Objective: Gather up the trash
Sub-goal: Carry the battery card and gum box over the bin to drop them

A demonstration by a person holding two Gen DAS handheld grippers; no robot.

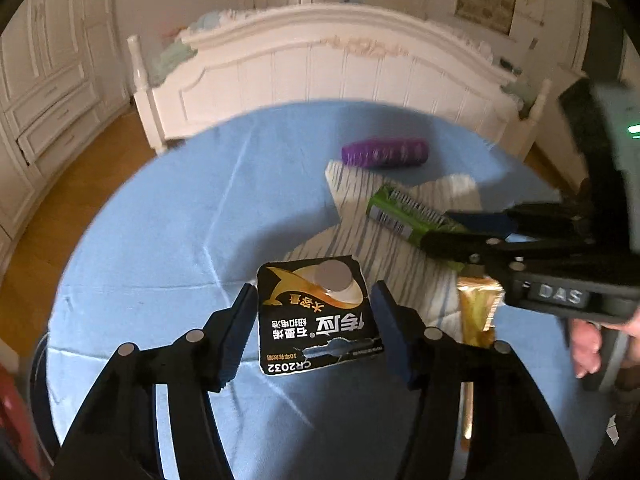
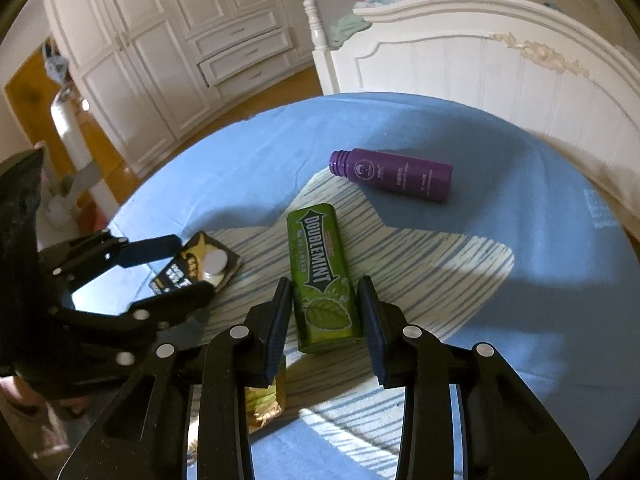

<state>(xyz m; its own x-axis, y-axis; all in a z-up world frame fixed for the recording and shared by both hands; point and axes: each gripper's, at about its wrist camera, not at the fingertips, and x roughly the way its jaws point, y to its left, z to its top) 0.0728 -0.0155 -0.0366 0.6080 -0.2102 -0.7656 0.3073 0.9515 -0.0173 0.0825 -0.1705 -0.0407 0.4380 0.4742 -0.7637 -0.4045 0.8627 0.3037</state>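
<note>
Fingers of the left gripper point(image 1: 314, 330) are being held apart around a black and gold torn battery card point(image 1: 318, 316), unclenched; the right gripper point(image 2: 326, 320) is likewise being spread around a green flat Doublemint gum pack point(image 2: 322, 276) on the blue tablecloth point(image 1: 180, 220). Squeezing should be centred, probably low against the cloth.

A white carved bed frame point(image 1: 328, 64) and white wardrobe point(image 2: 160, 40) stand on wooden floor point(image 1: 36, 236).

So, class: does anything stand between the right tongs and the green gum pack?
Nothing visible does. The gum pack lies on the striped cloth, already between the open fingers of the right tongs.
</note>
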